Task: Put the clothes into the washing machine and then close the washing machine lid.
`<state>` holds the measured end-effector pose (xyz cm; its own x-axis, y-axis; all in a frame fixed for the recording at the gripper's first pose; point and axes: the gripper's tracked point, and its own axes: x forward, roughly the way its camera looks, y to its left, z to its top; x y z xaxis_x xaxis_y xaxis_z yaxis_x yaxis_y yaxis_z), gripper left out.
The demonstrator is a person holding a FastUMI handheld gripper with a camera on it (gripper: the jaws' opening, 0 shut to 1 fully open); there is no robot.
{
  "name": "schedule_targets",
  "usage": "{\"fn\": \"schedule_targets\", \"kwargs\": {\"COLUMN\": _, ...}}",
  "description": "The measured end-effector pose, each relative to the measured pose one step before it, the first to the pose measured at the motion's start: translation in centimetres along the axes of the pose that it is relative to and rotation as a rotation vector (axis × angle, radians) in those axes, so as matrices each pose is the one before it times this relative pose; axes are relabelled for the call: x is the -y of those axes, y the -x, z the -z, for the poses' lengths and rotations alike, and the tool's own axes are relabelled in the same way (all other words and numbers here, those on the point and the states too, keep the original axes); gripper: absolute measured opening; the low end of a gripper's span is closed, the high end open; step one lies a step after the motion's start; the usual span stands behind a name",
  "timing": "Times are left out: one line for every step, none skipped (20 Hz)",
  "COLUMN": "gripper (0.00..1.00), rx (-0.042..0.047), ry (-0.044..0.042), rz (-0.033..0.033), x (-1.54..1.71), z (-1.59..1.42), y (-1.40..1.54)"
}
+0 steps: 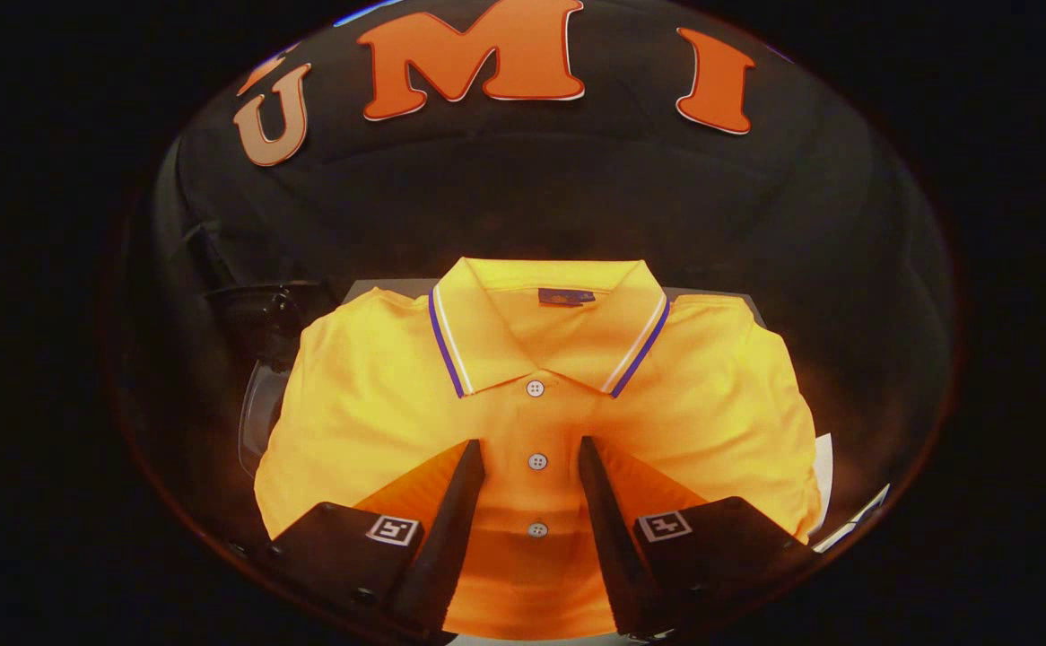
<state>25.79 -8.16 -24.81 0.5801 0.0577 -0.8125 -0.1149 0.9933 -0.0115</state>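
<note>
A folded orange polo shirt (711,395) lies flat just under and ahead of me, its collar with blue and white trim pointing away. Its row of white buttons runs up between my fingers. My gripper (532,449) hovers over the shirt's chest, open, with the placket in the gap and neither finger pressing on the cloth. To the left of the shirt, a dark rounded body with a clear curved rim, probably the washing machine lid (258,417), shows partly behind the shirt's sleeve.
The shirt rests on a pale surface (823,467) that shows at its right edge and behind the collar. Black cloth wall stands close behind it.
</note>
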Motion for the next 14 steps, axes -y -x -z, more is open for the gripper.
{"fn": "schedule_targets", "kwargs": {"gripper": 0.74, "rx": -0.00027, "ry": 0.00127, "rz": -0.00716, "x": -0.128, "z": -0.019, "y": -0.016}}
{"fn": "schedule_targets", "kwargs": {"gripper": 0.59, "rx": 0.00297, "ry": -0.00540, "rz": -0.00441, "x": -0.104, "z": -0.030, "y": 0.032}}
{"fn": "schedule_targets", "kwargs": {"gripper": 0.43, "rx": 0.02024, "ry": -0.02928, "rz": -0.00011, "x": -0.002, "z": -0.294, "y": -0.195}}
{"fn": "schedule_targets", "kwargs": {"gripper": 0.28, "rx": 0.00337, "ry": -0.00195, "rz": 0.00049, "x": 0.123, "z": 0.016, "y": 0.025}}
{"fn": "schedule_targets", "kwargs": {"gripper": 0.28, "rx": 0.00056, "ry": 0.00139, "rz": -0.00140, "x": 0.110, "z": -0.024, "y": -0.016}}
{"fn": "schedule_targets", "kwargs": {"gripper": 0.28, "rx": -0.01093, "ry": -0.00832, "rz": -0.00082, "x": -0.189, "z": 0.115, "y": 0.076}}
{"fn": "schedule_targets", "kwargs": {"gripper": 0.28, "rx": -0.01168, "ry": -0.01094, "rz": 0.00336, "x": -0.045, "z": -0.019, "y": -0.090}}
{"fn": "schedule_targets", "kwargs": {"gripper": 0.28, "rx": -0.01497, "ry": -0.00323, "rz": 0.00740, "x": -0.012, "z": 0.022, "y": 0.001}}
{"fn": "schedule_targets", "kwargs": {"gripper": 0.28, "rx": -0.01269, "ry": 0.00483, "rz": 0.01027, "x": -0.010, "z": 0.035, "y": 0.083}}
{"fn": "schedule_targets", "kwargs": {"gripper": 0.28, "rx": -0.01056, "ry": 0.01845, "rz": -0.00021, "x": -0.102, "z": -0.019, "y": -0.121}}
{"fn": "schedule_targets", "kwargs": {"gripper": 0.28, "rx": -0.00521, "ry": 0.00032, "rz": 0.01134, "x": -0.137, "z": -0.071, "y": 0.204}}
{"fn": "schedule_targets", "kwargs": {"gripper": 0.17, "rx": -0.00406, "ry": -0.00218, "rz": 0.00630, "x": -0.051, "z": -0.036, "y": -0.124}}
{"fn": "schedule_targets", "kwargs": {"gripper": 0.18, "rx": -0.01282, "ry": -0.00077, "rz": 0.00024, "x": 0.035, "z": 0.178, "y": 0.057}}
{"fn": "schedule_targets", "kwargs": {"gripper": 0.17, "rx": -0.00774, "ry": -0.01246, "rz": 0.00012, "x": -0.037, "z": -0.093, "y": -0.033}}
